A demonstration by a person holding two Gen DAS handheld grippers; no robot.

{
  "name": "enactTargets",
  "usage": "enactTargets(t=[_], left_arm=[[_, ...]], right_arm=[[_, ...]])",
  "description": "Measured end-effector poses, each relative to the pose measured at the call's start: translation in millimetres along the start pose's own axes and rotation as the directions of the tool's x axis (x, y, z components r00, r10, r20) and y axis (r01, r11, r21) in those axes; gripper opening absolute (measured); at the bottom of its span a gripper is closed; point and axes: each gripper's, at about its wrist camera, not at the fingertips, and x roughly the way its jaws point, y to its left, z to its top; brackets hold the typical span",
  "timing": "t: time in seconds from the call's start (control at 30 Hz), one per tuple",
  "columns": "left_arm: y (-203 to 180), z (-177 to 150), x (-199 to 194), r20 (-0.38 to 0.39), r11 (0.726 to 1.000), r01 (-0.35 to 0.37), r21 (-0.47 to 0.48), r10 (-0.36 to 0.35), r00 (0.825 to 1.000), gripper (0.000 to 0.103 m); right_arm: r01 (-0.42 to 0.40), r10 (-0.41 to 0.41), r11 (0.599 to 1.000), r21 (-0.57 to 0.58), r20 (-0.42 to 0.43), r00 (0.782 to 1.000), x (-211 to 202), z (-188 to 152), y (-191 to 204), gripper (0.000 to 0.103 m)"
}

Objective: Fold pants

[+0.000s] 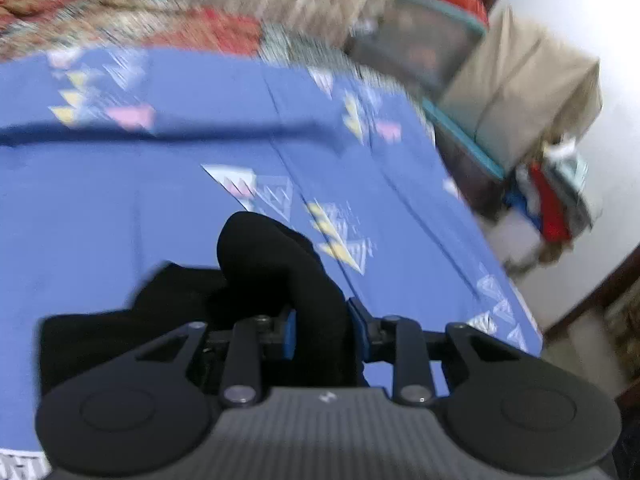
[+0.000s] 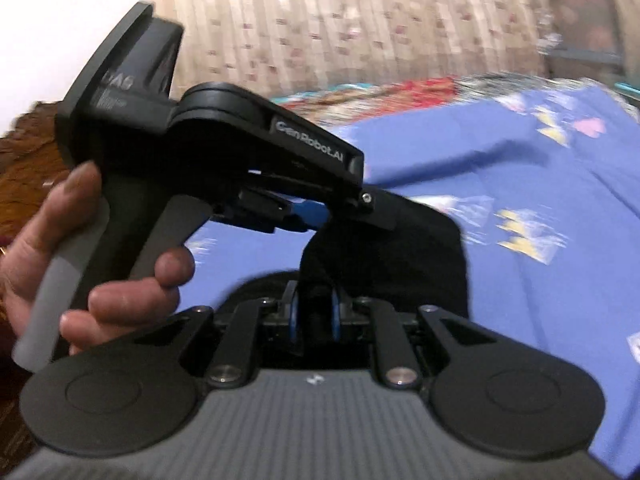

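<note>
Jaws: both pairs are pinching black cloth between blue pads, drawn in close on it.
Left gripper [image 1: 322,330]: clamping a bunched fold of the pants [image 1: 276,264] at the lower centre of its view.
Right gripper [image 2: 314,312]: gripping the same black pants [image 2: 400,252], which are rising to mid-frame.
Left hand [image 2: 80,264]: wrapping the other tool's handle at the left of the right wrist view.
Bedsheet [image 1: 160,184]: blue with triangle prints, lying under the pants.
Far side: patterned red blanket [image 1: 120,16] showing blurred at the upper left; stacked boxes [image 1: 460,64] at the upper right.
</note>
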Motion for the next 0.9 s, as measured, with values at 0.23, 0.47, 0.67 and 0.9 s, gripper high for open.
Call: enactTargets(t=[0.23,0.47,0.67,0.9], left_arm=[[80,-31,-57,0.056,0.978,-0.153,-0.144,0.162,0.985,0.027],[134,-63,-23,-0.064,0.935,-0.238,-0.264,0.229,0.971,0.044],[125,-62,-43,-0.001,0.939,-0.206,-0.276,0.214,0.977,0.067],[96,-81,-47,-0.024,0.920,-0.353,-0.169,0.355,0.935,0.078]], right_arm=[[-0.158,0.150,0.986,-0.058,-0.121,0.981,52,-17,58,0.020],[-0.238,0.230,0.971,-0.005,-0.237,0.944,66,-39,48,0.034],[-0.089,0.097,0.989,0.118,-0.065,0.993,3,-26,-11,0.041],[0.066,-0.024,0.973,0.223,-0.190,0.982,12,-58,-31,0.029]])
